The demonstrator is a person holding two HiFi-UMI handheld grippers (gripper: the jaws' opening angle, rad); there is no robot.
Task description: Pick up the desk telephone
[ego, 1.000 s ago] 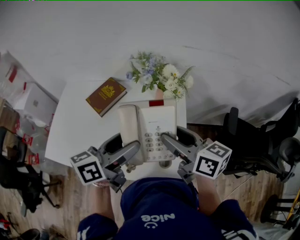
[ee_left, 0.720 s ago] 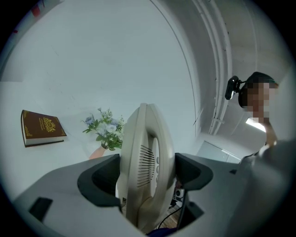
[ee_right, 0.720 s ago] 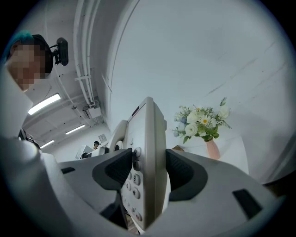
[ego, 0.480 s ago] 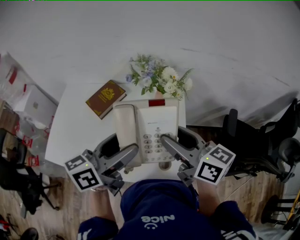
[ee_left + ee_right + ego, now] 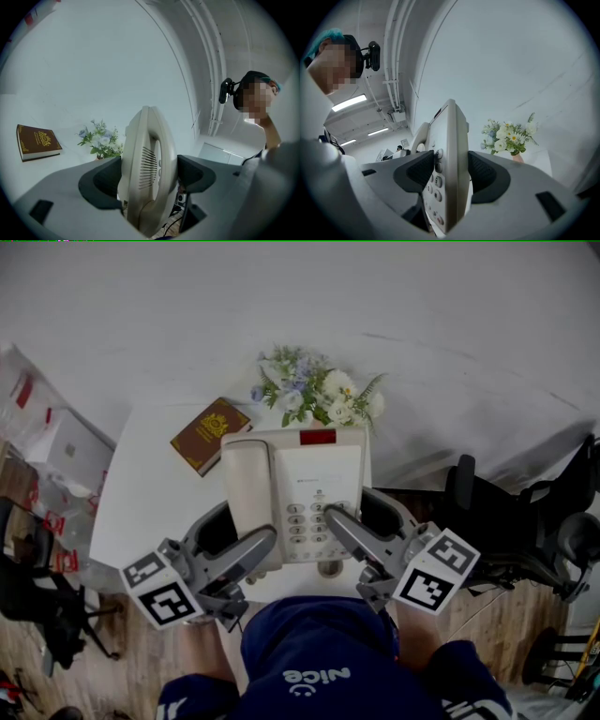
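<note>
- We have the left gripper clamped on the telephone. Its jaws are closed on the side that carries the handset, one pad on the handset's slotted end and the other under the base.
- Our right gripper has its jaws closed on the opposite side, one pad over the keypad and the other against the underside.
- The telephone is held flat between the two grippers, over the near part of the white table. Its far edge is by the flowers.
- Near the telephone's far edge is a red panel, and we can read nothing on it. The line of print below it is too small to read. In the right gripper view we make out a "9" on one key.
- The brown book lies on the table. In the head view it sits just beside the handset's far corner. Its cover has a gold emblem, but the lettering is too small to read.
- Our dark blue shirt bears "nice" in white above a smile curve, upside down in the head view.
- The left cube and the right cube carry black-and-white square patterns and no words.
</note>
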